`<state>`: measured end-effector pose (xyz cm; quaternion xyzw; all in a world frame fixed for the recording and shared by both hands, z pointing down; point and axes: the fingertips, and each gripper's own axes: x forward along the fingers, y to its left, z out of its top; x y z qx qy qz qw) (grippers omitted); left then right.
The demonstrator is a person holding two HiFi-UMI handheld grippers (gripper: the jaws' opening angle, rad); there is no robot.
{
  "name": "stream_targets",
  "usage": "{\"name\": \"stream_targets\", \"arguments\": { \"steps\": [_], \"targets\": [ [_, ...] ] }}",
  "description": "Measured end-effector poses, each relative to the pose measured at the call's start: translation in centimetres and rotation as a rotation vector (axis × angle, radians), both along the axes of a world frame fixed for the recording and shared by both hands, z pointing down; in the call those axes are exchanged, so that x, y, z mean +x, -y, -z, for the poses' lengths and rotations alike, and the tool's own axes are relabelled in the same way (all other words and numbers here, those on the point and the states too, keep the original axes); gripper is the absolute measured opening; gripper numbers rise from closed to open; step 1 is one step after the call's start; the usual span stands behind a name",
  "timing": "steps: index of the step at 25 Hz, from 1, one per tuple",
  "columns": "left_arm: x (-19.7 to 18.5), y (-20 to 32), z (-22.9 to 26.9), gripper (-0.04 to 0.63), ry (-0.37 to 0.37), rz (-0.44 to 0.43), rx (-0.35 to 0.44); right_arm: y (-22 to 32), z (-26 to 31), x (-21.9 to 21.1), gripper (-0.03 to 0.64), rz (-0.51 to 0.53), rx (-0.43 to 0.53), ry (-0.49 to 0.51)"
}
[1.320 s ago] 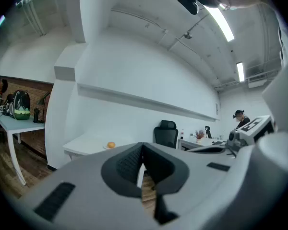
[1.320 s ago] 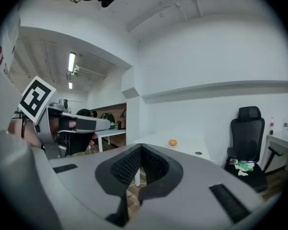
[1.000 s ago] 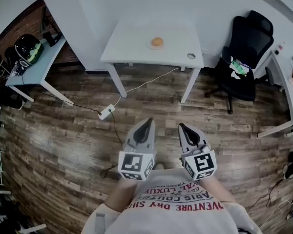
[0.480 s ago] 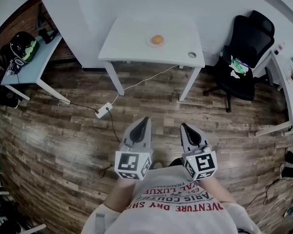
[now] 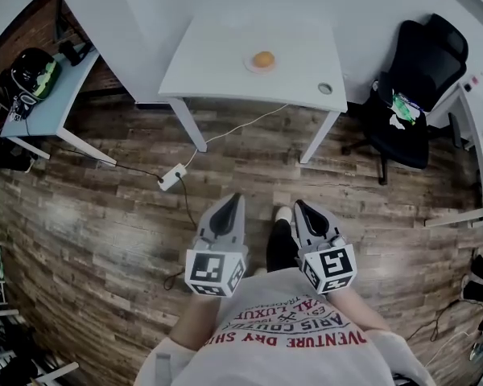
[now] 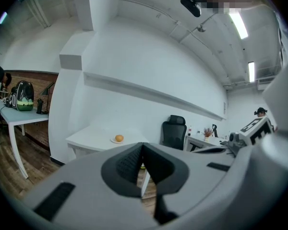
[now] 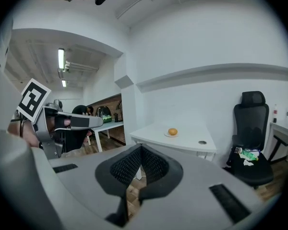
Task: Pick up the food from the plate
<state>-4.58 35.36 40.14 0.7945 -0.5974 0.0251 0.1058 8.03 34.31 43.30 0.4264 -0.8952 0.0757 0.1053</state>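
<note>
An orange round piece of food (image 5: 263, 58) lies on a small white plate (image 5: 250, 64) near the far side of a white table (image 5: 217, 63). The food (image 6: 119, 138) shows small in the left gripper view, and the food (image 7: 172, 132) in the right gripper view too. My left gripper (image 5: 231, 202) and right gripper (image 5: 302, 208) are held side by side close to the person's body, well short of the table. Both have their jaws shut with nothing between them.
A black office chair (image 5: 414, 95) with green items on its seat stands right of the table. A light blue desk (image 5: 48, 95) with a helmet is at the left. A white power strip (image 5: 171, 179) and cables lie on the wooden floor. The person's foot (image 5: 282, 215) shows between the grippers.
The view has advanced toward the table, which sits slightly higher and larger. The person's leg and foot have come into sight between the grippers. Both grippers stay shut.
</note>
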Motion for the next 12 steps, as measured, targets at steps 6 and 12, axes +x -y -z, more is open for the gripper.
{"name": "stream_targets", "arguments": {
  "steps": [6, 12],
  "targets": [
    [-0.8, 7.3, 0.5, 0.008, 0.025, 0.042, 0.005, 8.4, 0.4, -0.8, 0.004, 0.032, 0.009, 0.026],
    [-0.2, 16.3, 1.2, 0.008, 0.022, 0.061, -0.009, 17.7, 1.5, -0.4, 0.005, 0.057, 0.001, 0.024]
  ]
}}
